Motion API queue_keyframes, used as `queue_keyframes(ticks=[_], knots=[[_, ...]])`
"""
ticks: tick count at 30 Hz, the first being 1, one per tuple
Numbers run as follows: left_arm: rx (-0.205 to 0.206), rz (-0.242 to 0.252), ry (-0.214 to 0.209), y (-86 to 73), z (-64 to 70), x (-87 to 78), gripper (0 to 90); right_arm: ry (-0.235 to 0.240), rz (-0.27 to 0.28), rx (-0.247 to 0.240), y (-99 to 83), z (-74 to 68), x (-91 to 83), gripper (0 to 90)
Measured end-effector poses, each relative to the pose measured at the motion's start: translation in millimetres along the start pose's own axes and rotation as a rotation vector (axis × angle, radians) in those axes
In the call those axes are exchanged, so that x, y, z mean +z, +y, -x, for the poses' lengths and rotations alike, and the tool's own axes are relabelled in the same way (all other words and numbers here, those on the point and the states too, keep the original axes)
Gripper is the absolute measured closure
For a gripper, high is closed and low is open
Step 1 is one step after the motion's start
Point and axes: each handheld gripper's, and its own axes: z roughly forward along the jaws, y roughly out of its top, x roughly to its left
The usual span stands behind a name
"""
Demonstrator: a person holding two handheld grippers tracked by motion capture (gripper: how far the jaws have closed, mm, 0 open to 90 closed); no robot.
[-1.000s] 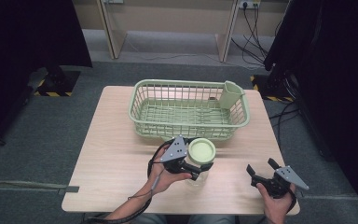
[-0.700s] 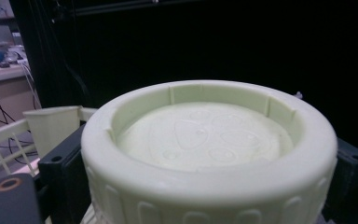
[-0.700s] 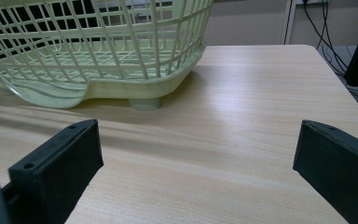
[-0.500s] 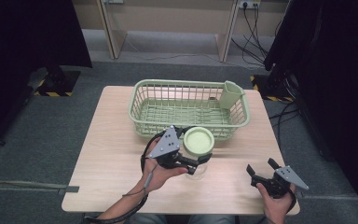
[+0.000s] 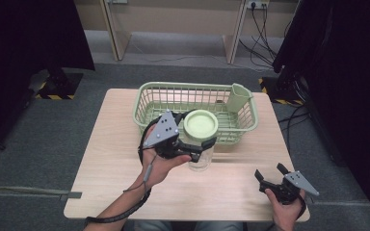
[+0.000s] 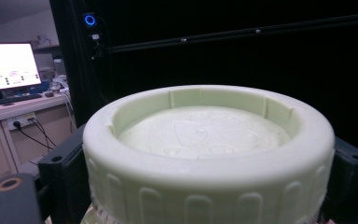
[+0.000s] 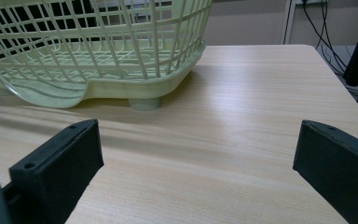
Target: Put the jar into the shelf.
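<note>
A pale wooden surface (image 5: 125, 173) stands on grey carpet between dark curtains, with a light green wire dish basket (image 5: 147, 108) set toward its far edge. A green cup-shaped holder (image 5: 238, 96) sits in the basket's far right corner.

The left tool (image 5: 200, 147) is raised in the person's left hand (image 5: 159, 163) just in front of the basket's near wall. Its two black jaws are closed on a clear jar (image 5: 200, 156) just below its pale green screw lid (image 5: 200, 123); the left gripper view has the ribbed lid (image 6: 209, 154) wedged between the jaws, which press against it on either side. The jar stands upright, and its lid overlaps the basket's near rim in the high view. Whether the jar's base touches the surface cannot be told.

The right tool (image 5: 270, 179) is low over the near right corner of the surface, well apart from the jar. Its jaws are spread wide with nothing between them; the right gripper view has bare wood between them and the basket's foot (image 7: 144, 102) farther off.
</note>
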Motion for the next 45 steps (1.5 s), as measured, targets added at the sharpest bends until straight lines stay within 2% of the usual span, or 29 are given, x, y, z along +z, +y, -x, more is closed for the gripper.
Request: queue_keyframes(ticks=[14, 25, 32, 45], knots=[[0.004, 0.022, 0.075, 31.5, -15.3, 5.7, 10.6, 0.0, 0.001, 0.002, 0.0, 0.2, 0.0, 1.3], [0.0, 0.026, 0.159, 49.7, -36.9, 15.0, 10.6, 0.0, 0.002, 0.004, 0.1, 0.5, 0.0, 1.3], [-0.004, 0.018, 0.219, 52.9, -53.9, 21.4, 10.6, 0.0, 0.003, 0.006, 0.0, 0.6, -0.2, 1.3], [-0.015, -0.001, 0.357, 50.9, -87.3, 40.2, 10.6, 0.001, 0.003, 0.011, 0.0, 0.9, -0.2, 1.3]])
